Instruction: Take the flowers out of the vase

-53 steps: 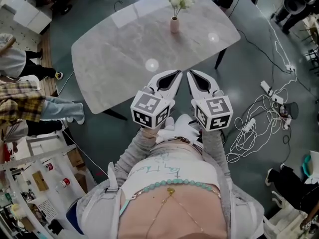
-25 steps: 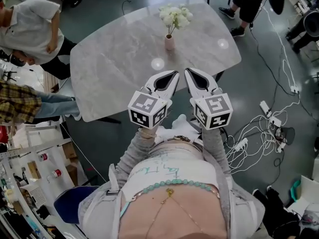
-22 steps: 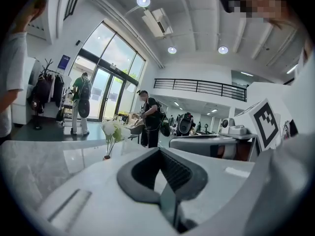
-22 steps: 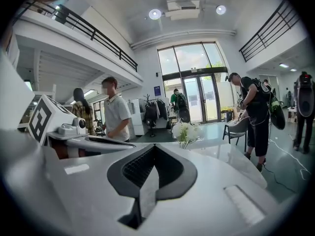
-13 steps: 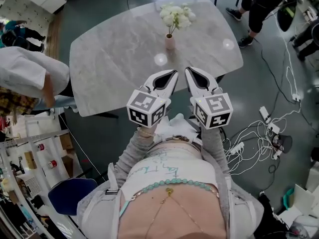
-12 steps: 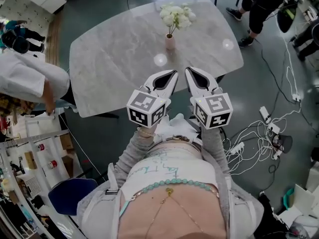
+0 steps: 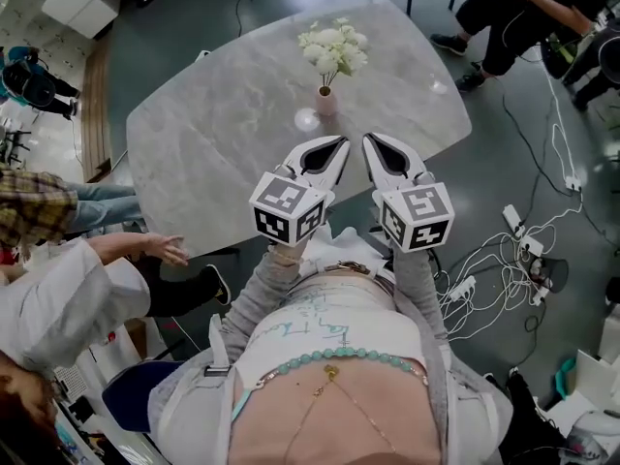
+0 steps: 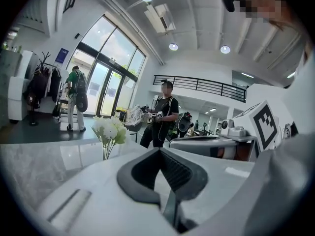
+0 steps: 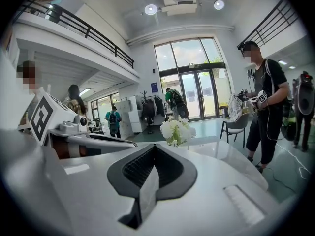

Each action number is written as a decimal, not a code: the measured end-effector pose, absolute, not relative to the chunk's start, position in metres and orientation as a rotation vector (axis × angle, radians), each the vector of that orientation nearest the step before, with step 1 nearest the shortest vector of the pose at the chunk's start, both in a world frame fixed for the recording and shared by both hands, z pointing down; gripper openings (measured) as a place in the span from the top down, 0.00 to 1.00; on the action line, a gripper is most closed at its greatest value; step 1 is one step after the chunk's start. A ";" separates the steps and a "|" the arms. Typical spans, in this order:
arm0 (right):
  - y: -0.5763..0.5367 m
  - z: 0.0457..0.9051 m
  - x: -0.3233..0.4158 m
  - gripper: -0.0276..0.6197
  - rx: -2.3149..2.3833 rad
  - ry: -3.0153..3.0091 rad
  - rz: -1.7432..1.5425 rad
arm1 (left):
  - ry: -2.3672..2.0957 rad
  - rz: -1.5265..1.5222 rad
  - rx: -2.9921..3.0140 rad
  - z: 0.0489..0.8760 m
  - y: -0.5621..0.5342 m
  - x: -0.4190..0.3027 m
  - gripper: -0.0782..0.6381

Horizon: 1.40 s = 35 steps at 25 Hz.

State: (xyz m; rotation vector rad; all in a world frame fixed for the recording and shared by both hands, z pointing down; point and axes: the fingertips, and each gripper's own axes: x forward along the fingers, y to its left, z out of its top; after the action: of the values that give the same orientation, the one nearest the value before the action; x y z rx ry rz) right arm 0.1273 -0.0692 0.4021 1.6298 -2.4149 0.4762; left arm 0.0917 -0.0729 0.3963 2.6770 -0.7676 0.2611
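A small pink vase (image 7: 326, 102) stands upright on the grey marble table (image 7: 213, 143), holding white flowers (image 7: 332, 48). My left gripper (image 7: 343, 142) and right gripper (image 7: 368, 139) hover side by side near the table's near edge, short of the vase, both shut and empty. In the left gripper view the flowers (image 8: 110, 130) rise beyond the closed left gripper (image 8: 158, 150); the vase is hidden behind the gripper body. In the right gripper view the flowers (image 9: 177, 130) sit just past the closed right gripper (image 9: 155, 146).
A person in white (image 7: 58, 298) reaches a hand (image 7: 170, 250) out at the lower left, near the table's corner. Another person (image 7: 513, 3) is at the upper right. Cables and power strips (image 7: 504, 250) lie on the floor to the right.
The table and vase have drawn slightly nearer in the head view. The person in white has moved down to the lower left. Both grippers keep the same shut pose.
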 end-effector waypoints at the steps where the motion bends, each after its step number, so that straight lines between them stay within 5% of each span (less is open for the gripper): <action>1: -0.072 0.402 0.129 0.92 1.634 -2.410 0.477 | -0.760 0.261 2.676 0.397 -0.075 0.093 0.89; 35: -0.127 0.416 0.116 0.91 1.625 -2.367 0.508 | -0.757 0.260 2.642 0.409 -0.132 0.075 0.89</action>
State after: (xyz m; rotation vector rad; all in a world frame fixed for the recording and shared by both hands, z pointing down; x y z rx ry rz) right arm 0.1163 -0.1272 0.4156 1.6254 -2.3666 0.5081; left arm 0.0748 -0.1320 0.4089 2.6416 -0.7565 0.2599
